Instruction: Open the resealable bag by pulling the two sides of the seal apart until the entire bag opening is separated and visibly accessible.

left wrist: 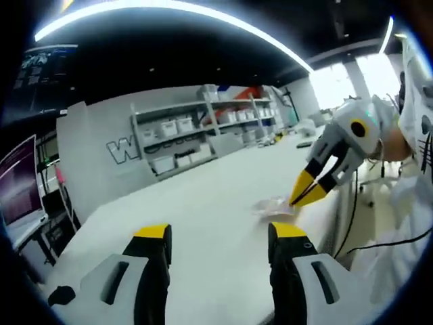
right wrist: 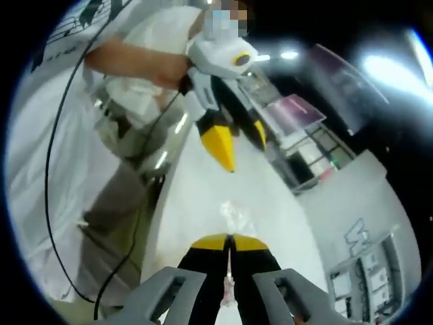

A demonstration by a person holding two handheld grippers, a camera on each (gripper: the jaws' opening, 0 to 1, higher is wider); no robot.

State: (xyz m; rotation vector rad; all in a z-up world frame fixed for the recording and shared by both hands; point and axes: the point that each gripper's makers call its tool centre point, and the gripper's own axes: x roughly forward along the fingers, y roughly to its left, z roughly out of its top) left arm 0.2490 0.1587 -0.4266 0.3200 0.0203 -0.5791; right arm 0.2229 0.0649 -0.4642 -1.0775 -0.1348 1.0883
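White table [left wrist: 203,217] — shelving [left wrist: 203,132] stacked with bins behind it, monitor [left wrist: 17,186] beside.

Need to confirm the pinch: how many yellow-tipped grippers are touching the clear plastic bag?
1: the right gripper pinches the clear plastic bag on the white table; the left gripper hovers open.

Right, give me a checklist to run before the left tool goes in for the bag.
1. Right tool shut on the bag: ok, jaws closed on an edge of the clear plastic.
2. Left tool open and free: ok, jaws apart with nothing between them.
3. Bag within the left tool's path: ok, it lies ahead on the white table, right of centre.
4. Which side of the seal the right tool holds: cannot tell.
5. Seal state, open or closed: cannot tell, the plastic is too blurred.
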